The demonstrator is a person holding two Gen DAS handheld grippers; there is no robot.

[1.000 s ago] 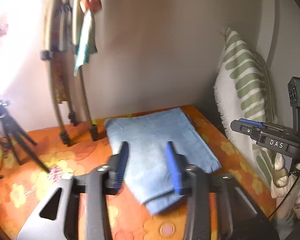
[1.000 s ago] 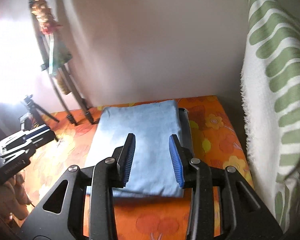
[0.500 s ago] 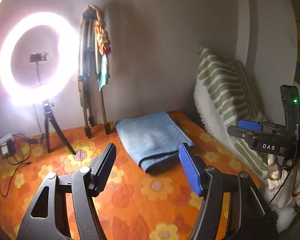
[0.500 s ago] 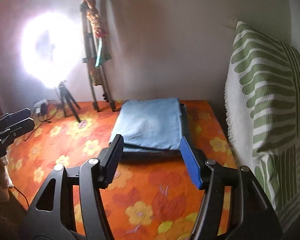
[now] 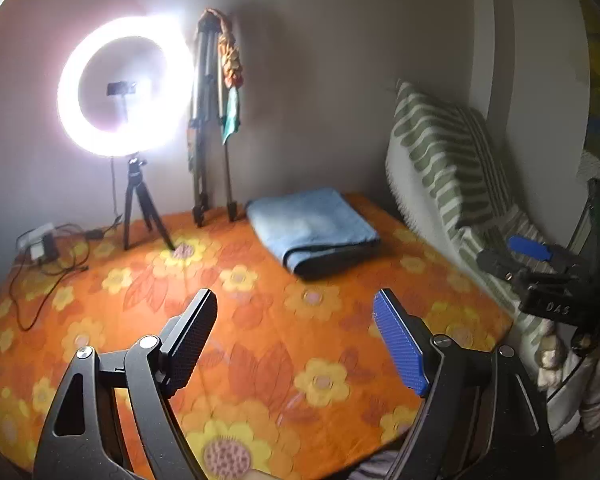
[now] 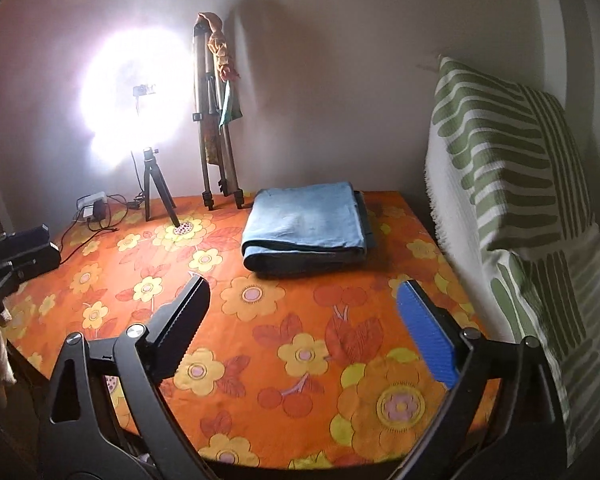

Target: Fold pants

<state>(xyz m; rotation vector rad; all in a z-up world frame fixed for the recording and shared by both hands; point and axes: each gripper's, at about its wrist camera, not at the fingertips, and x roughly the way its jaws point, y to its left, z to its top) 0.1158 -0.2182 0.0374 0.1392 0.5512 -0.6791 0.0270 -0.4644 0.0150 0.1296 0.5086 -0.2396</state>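
A: How do the pants (image 6: 306, 226) handle, judging from here?

B: Soft and limp, I think, fairly light denim-like cloth that slumps unless supported. The rounded fold edge facing the grippers looks the best place to pinch, since the layers bunch there.

A: And the grippers?

B: Going left to right: the left gripper (image 5: 296, 338) has its jaws opening with nothing between them, only the orange flowered cloth (image 6: 300, 320) below. The right gripper (image 6: 304, 320) likewise, jaws opening and empty.

A: How do the pants look?

B: A pale blue, neat rectangular stack, darker layer underneath, lying at the far side of the bed near the wall, well apart from both grippers, with the striped cushion (image 6: 512, 184) to its right.
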